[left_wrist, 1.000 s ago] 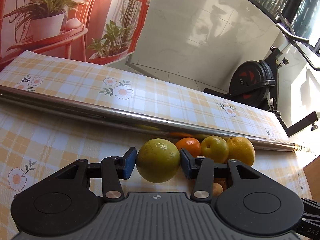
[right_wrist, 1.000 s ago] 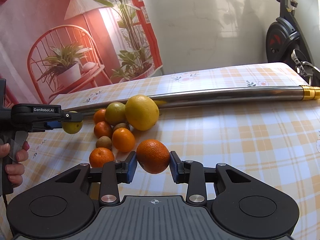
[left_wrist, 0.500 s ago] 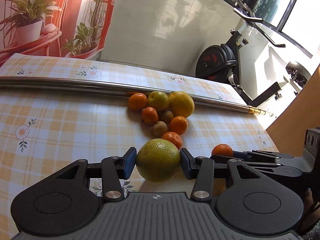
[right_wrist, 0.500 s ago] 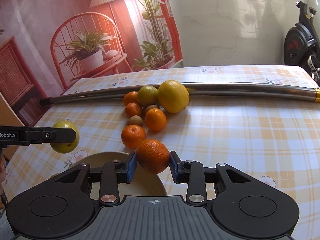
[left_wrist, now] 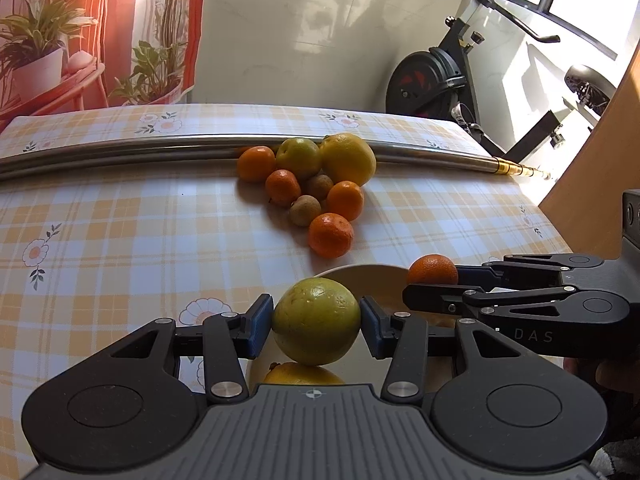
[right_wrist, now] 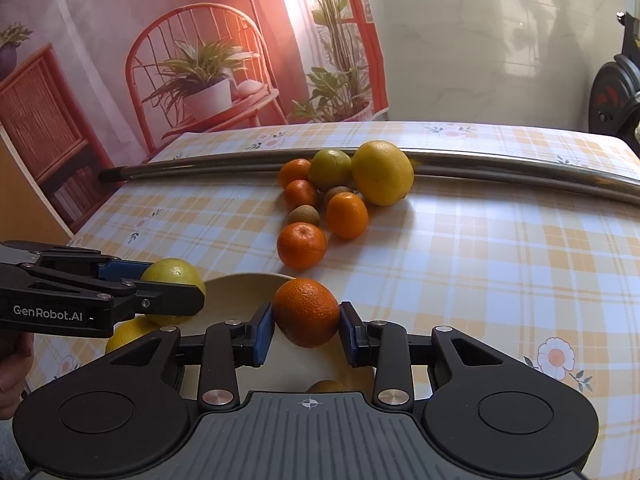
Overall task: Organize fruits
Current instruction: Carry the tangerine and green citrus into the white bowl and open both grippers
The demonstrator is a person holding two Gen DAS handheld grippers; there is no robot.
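Observation:
My left gripper point(left_wrist: 316, 326) is shut on a yellow-green citrus fruit point(left_wrist: 316, 322), held above a cream bowl point(left_wrist: 368, 276) near the table's front edge. A yellow fruit point(left_wrist: 302, 374) lies in the bowl under it. My right gripper point(right_wrist: 307, 330) is shut on an orange point(right_wrist: 306, 312) over the same bowl point(right_wrist: 236, 284). In the right wrist view the left gripper point(right_wrist: 168, 292) comes in from the left with its green fruit point(right_wrist: 172, 274). A pile of oranges, kiwis and a big yellow fruit point(left_wrist: 348, 158) rests against a steel pole point(left_wrist: 120, 152).
The checked tablecloth point(left_wrist: 100, 240) covers the table. An exercise bike point(left_wrist: 436, 84) stands past the far right corner. A wooden panel point(left_wrist: 600, 152) rises at the right. The nearest loose orange point(right_wrist: 302, 246) lies just beyond the bowl.
Both grippers drew back from the fruit pile toward the table's front, each carrying its fruit. They now hang over the bowl, which has come into view.

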